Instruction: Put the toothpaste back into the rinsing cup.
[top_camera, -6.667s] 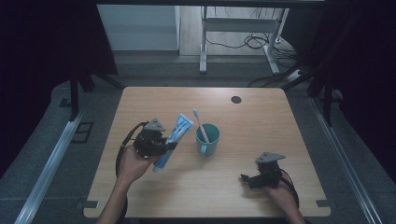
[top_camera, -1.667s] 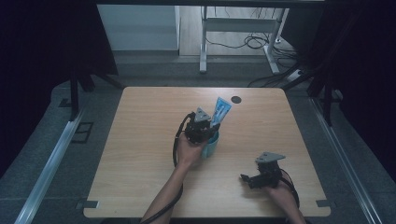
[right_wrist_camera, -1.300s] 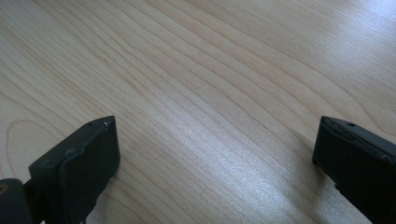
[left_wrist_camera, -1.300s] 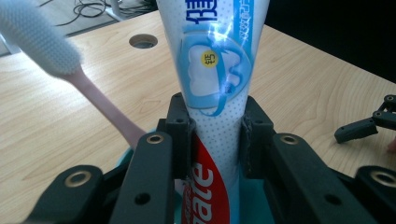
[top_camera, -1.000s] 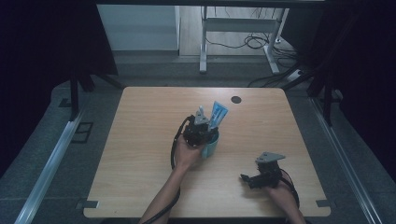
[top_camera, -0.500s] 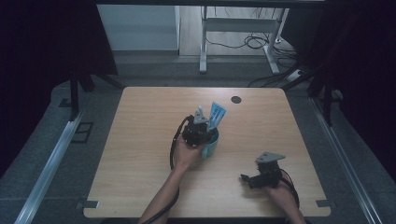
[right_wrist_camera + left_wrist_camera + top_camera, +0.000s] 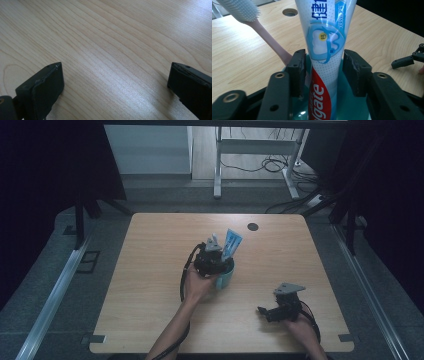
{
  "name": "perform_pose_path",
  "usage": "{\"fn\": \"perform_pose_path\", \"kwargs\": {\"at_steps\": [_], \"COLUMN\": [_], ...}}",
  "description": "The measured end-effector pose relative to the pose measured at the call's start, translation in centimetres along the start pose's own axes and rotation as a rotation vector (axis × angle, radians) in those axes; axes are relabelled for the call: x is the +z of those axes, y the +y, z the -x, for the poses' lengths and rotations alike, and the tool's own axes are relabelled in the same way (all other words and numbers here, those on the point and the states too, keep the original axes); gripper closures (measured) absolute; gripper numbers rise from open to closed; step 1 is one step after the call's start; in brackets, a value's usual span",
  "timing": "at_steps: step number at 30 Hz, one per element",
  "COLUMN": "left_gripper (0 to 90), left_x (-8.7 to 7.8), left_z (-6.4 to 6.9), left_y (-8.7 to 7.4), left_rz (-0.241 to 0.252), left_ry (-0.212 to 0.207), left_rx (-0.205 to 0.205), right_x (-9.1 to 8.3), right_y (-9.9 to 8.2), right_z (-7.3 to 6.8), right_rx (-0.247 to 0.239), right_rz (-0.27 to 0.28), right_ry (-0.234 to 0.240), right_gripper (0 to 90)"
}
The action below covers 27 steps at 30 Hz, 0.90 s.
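Note:
A white, blue and red toothpaste tube (image 7: 325, 50) stands upright in a teal cup (image 7: 226, 276) near the table's middle, its flat end up (image 7: 231, 244). A pink toothbrush (image 7: 262, 32) with a white head leans in the same cup. My left gripper (image 7: 212, 262) hovers over the cup with the tube between its jaws. The jaws have just been opening, and the pads (image 7: 298, 72) stand slightly off the tube. My right gripper (image 7: 265, 311) rests near the front right of the table, open (image 7: 112, 82) over bare wood.
The light wooden table (image 7: 150, 270) has a round cable hole (image 7: 253, 226) at its far side. The right gripper's fingertips (image 7: 409, 58) show at the right in the left gripper view. Dark floor and a desk frame lie beyond the table.
The left hand carried the toothpaste tube from left of the cup into it. Over the last second both hands kept still.

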<state>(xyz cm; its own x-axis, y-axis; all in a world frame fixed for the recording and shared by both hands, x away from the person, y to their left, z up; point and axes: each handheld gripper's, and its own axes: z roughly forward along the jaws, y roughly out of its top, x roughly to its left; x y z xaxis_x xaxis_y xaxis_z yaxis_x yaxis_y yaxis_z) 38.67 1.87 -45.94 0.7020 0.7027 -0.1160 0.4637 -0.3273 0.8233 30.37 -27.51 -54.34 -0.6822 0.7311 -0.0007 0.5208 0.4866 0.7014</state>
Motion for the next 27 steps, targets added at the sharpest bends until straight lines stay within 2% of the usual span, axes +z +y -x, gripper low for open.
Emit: {"fn": "perform_pose_path", "kwargs": {"at_steps": [10,15,21,27], "left_gripper": [44.2,35.8,20.3,14.5], "left_x": [-0.7,-1.0,-1.4,-2.0], "left_z": [0.3,0.5,0.6,0.5], "left_y": [0.1,0.2,0.1,0.0], "left_rz": [-0.017,-0.032,-0.046,-0.052], "left_ry": [0.009,0.011,0.011,0.010], "left_rx": [0.025,0.045,0.037,0.036], "right_x": [0.0,0.0,0.0,0.0], "right_y": [0.0,0.0,0.0,0.0], "right_z": [0.0,0.0,0.0,0.0], "right_rx": [0.000,0.000,0.000,0.001], "right_rz": [0.000,0.000,0.000,-0.001], "right_ry": [0.000,0.000,0.000,0.000], "right_gripper": [0.2,0.2,0.2,0.3]}}
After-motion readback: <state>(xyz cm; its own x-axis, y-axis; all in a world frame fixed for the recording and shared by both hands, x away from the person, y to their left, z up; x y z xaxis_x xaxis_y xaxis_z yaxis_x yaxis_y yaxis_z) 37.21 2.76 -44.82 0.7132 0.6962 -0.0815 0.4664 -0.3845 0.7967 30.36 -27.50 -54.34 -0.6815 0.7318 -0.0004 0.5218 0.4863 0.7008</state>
